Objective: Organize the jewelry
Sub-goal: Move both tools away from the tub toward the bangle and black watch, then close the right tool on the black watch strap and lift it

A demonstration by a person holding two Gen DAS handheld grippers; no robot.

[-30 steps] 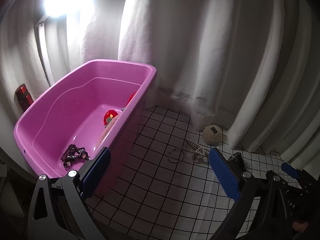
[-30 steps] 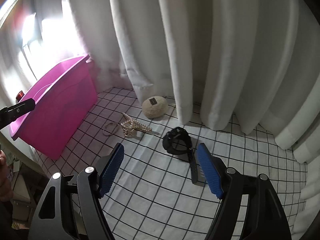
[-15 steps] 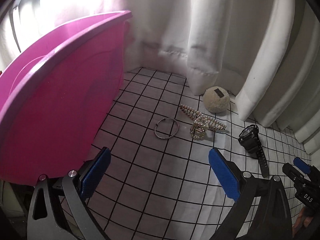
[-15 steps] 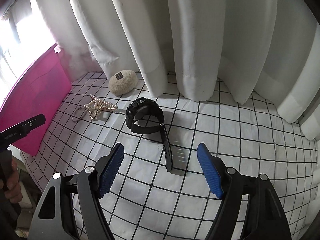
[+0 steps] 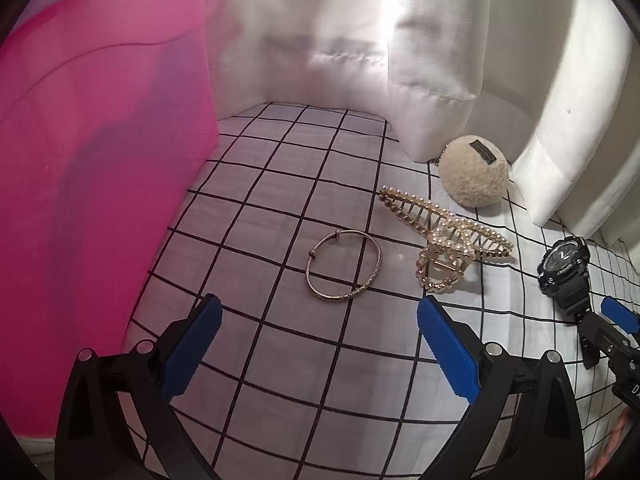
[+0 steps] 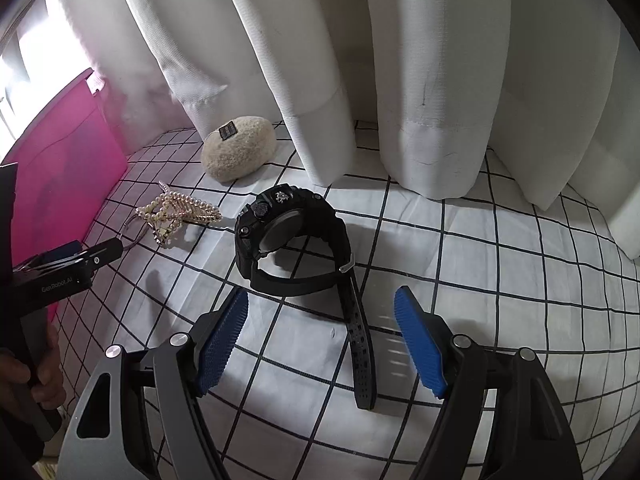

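Observation:
A thin silver bangle (image 5: 343,266) lies flat on the checked cloth, just beyond my open left gripper (image 5: 318,312), whose blue pads are empty. Right of it rests a pearl hair claw (image 5: 444,240) (image 6: 178,212). A black sport watch (image 6: 294,246) (image 5: 565,270) stands on its edge, its strap trailing toward me between the blue pads of my open right gripper (image 6: 322,304), which touches nothing. The pink tub (image 5: 92,152) (image 6: 60,172) rises at the left; its inside is hidden.
A fluffy cream pouch (image 5: 474,176) (image 6: 239,152) sits against the white curtain (image 6: 400,60) that closes off the back. The checked cloth (image 6: 500,280) spreads to the right. A hand (image 6: 44,372) holds the left gripper's handle at the lower left of the right wrist view.
Both grippers have sunk toward the cloth. The left one dropped from above the tub's rim to beside its wall, near the bangle. The right one has closed in on the watch. Jaws unchanged.

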